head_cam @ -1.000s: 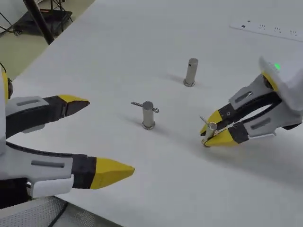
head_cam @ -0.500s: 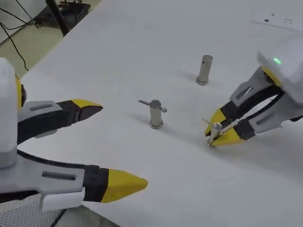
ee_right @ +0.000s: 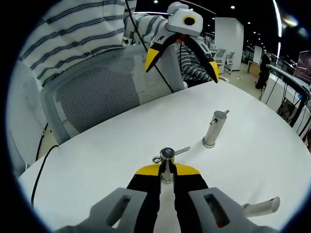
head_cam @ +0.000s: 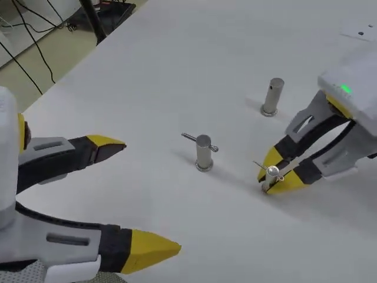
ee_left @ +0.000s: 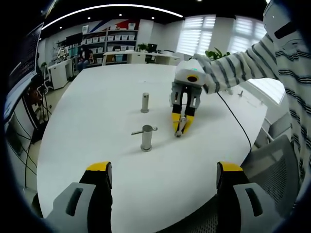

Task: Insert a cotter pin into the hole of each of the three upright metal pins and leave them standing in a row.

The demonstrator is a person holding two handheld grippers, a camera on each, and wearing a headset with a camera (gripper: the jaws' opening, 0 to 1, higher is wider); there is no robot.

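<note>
While the left gripper (head_cam: pixel 151 197) gapes wide, the right gripper (head_cam: pixel 268 180) clamps one metal pin (head_cam: pixel 272 172).

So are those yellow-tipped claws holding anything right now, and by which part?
The right claw grips a metal pin by its shaft, just under the cotter pin through its top. The left claw is open and empty.

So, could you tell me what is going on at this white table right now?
A person works two yellow-tipped grippers. The right gripper is shut on the nearest upright silver metal pin, which has a thin wire cotter pin through its top. The middle metal pin stands free, with its own cotter pin in. The far metal pin's hole looks bare. The left gripper hangs open, holding nothing.
</note>
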